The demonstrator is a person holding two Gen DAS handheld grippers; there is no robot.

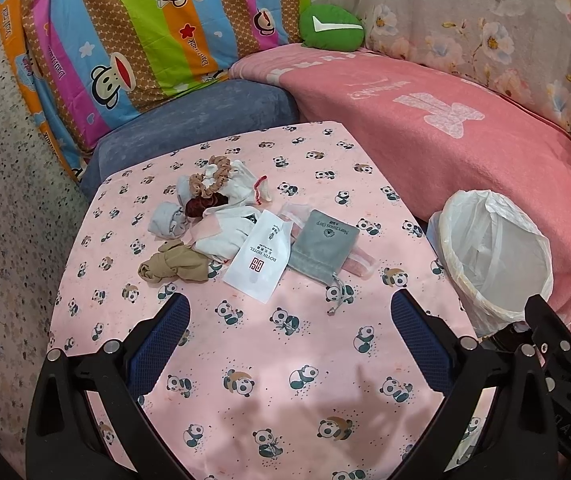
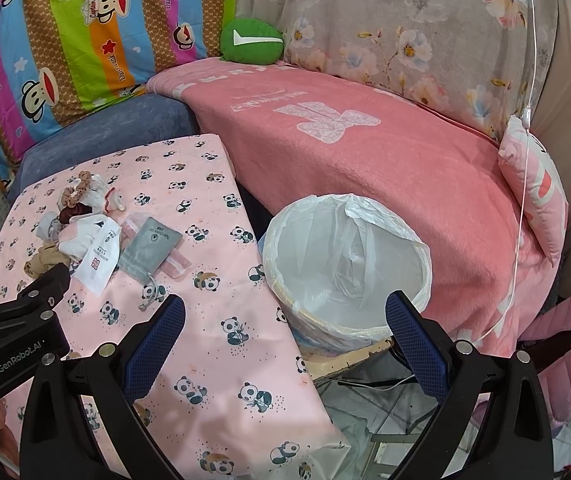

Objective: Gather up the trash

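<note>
A pile of small items lies on the panda-print table: a white hotel sachet, a grey drawstring pouch, a pink packet under it, scrunchies, a tan stocking and white cloths. My left gripper hovers open just in front of the pile, holding nothing. A bin with a white liner stands right of the table. My right gripper is open and empty over the bin's near rim. The pile appears at the left of the right wrist view.
A pink blanket covers the sofa behind the bin, with a green cushion and a striped monkey-print pillow further back. A blue cushion borders the table's far edge. A thin white cord hangs at right.
</note>
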